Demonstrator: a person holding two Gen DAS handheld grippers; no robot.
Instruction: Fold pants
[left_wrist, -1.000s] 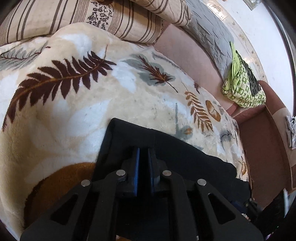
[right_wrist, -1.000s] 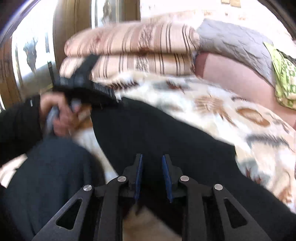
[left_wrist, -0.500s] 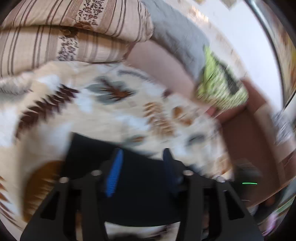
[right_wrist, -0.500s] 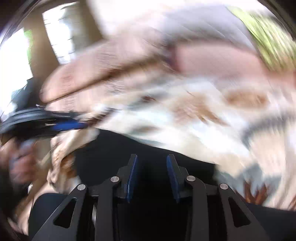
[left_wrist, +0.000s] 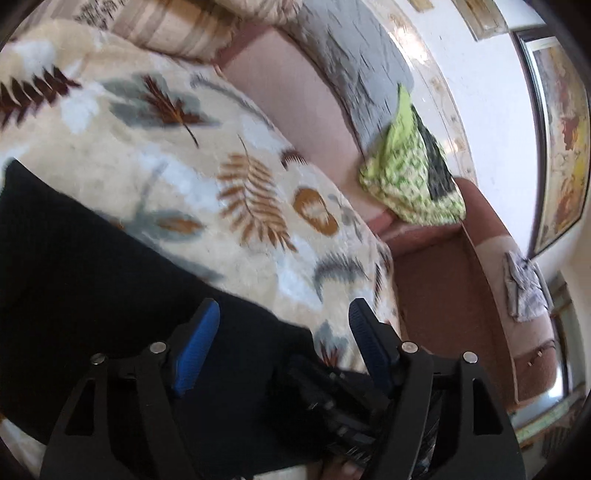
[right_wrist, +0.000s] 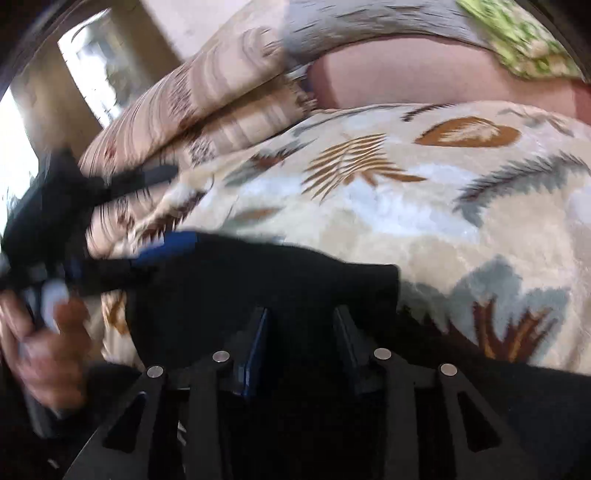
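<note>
Pants (left_wrist: 92, 280): black, lower part covered by left gripper (left_wrist: 284, 321), left side cut off by frame edge; folds unreadable. Blanket (left_wrist: 236, 162) beneath pants: hidden. Right gripper (left_wrist: 332, 406) seen under left gripper: dark, smeared, jaw gap unreadable here. Hand (right_wrist: 48, 343) at left of right wrist view: motion-blurred, fingers indistinct, partly cropped. Striped pillows (right_wrist: 207, 110): pattern smeared. Green cloth (right_wrist: 517, 40): cropped at top corner. Small grey cloth (left_wrist: 524, 288) on armrest: too small to identify.

Leaf-print blanket (left_wrist: 110, 155) covers the sofa (left_wrist: 295, 92); black pants (left_wrist: 92, 277) lie on it.
</note>
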